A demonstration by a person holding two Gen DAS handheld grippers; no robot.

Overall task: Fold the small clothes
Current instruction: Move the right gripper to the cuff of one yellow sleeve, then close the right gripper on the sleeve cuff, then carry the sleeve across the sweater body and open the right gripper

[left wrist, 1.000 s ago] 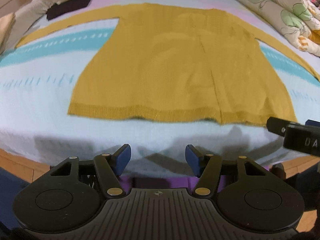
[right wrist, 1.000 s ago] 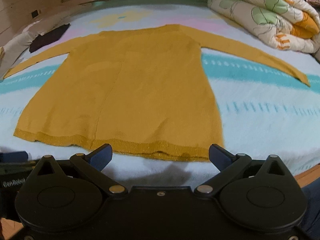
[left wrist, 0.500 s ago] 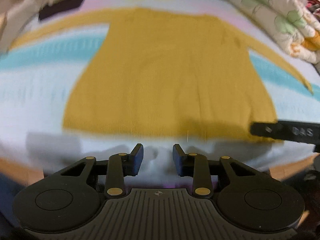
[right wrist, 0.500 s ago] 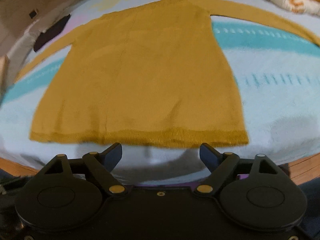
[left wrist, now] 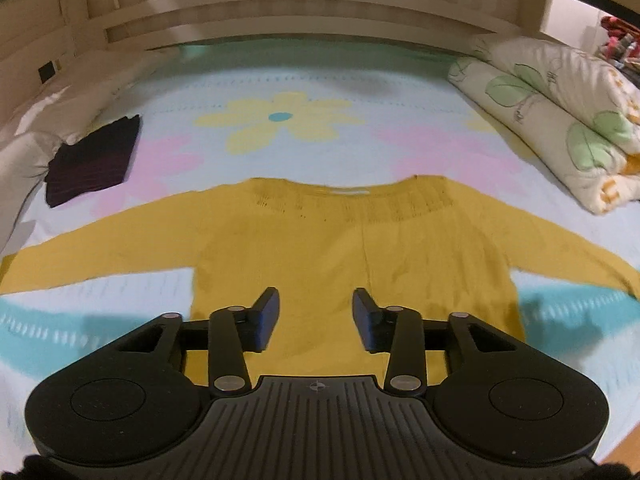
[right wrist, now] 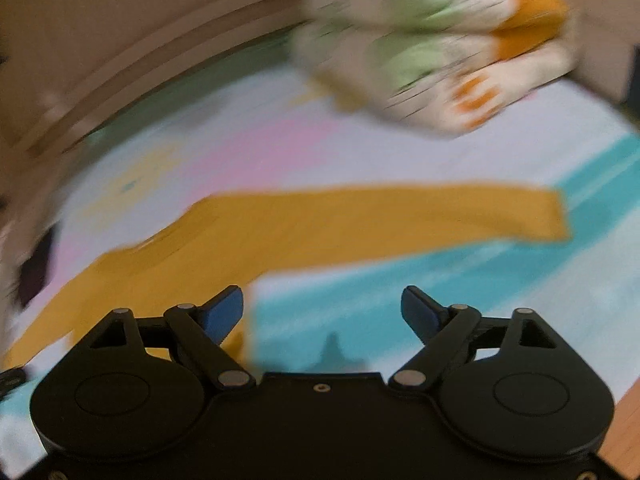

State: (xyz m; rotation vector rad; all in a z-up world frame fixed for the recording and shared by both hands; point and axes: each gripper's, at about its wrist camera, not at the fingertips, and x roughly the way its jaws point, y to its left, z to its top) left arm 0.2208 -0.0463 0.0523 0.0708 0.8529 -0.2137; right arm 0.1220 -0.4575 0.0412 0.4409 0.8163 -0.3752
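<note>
A mustard-yellow knit sweater (left wrist: 344,240) lies flat on the bed, sleeves spread out to both sides, neckline at the far side. My left gripper (left wrist: 314,314) is open and empty, held above the sweater's body. In the blurred right wrist view the sweater's right sleeve (right wrist: 380,220) stretches across to its cuff. My right gripper (right wrist: 322,306) is open wide and empty, over the sheet just beside the sweater's side edge and below the sleeve.
The bed sheet (left wrist: 280,148) has flower and teal stripe prints. A folded dark garment (left wrist: 94,160) lies at the left by a pillow (left wrist: 48,108). A rolled floral quilt (left wrist: 560,120) lies at the right, also in the right wrist view (right wrist: 432,48). A wooden headboard (left wrist: 304,12) stands behind.
Both grippers have moved forward from the hem over the bed. The left now hangs above the sweater's body and has opened wider. The right has swung toward the right sleeve.
</note>
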